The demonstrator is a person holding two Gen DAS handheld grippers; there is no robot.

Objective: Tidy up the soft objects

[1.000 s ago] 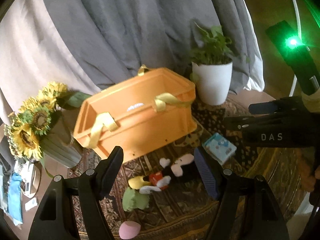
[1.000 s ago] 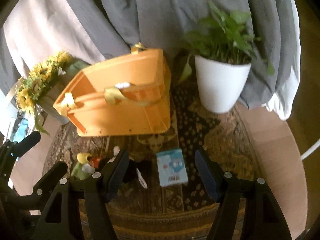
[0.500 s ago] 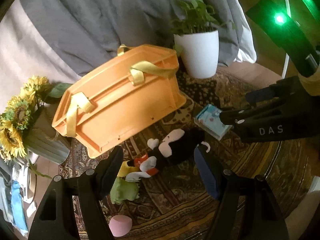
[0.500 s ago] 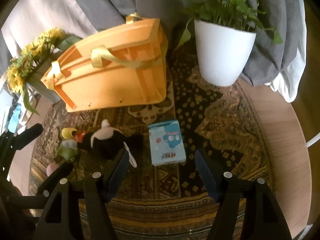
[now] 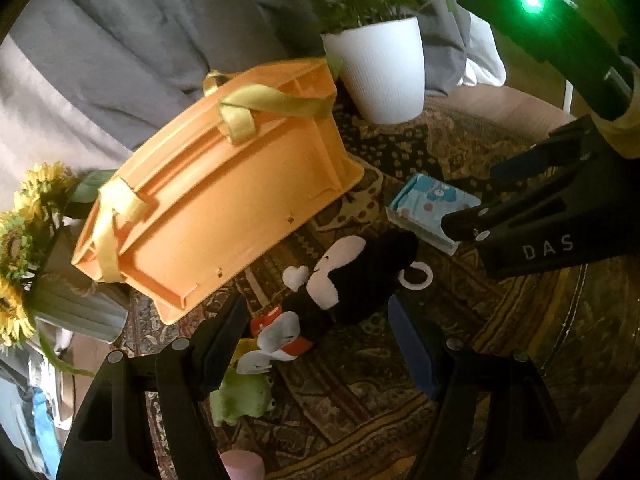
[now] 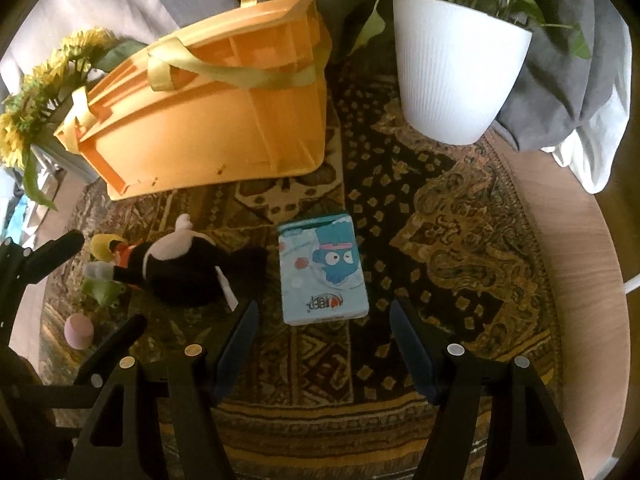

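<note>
1. Where lettering shows, we read "DAS" in white on the right tongs' (image 5: 560, 216) black body in the left wrist view; the print on the blue tissue pack (image 6: 322, 268) is upside down and we cannot make it out.
2. Compared with half a second ago, both tongs have come lower: the black-and-white plush toy (image 5: 352, 276) now lies just ahead of our left tongs (image 5: 320, 344), whose jaws gape wide and hold nothing.
3. Our right tongs (image 6: 322, 344) are equally wide open and empty, with the pack just beyond their tips on the patterned rug (image 6: 460, 208).
4. Only the left view shows the green light (image 5: 532, 0); both show the orange basket (image 6: 208, 120), green frog toy (image 5: 242, 400) and pink ball (image 6: 79, 330).
</note>
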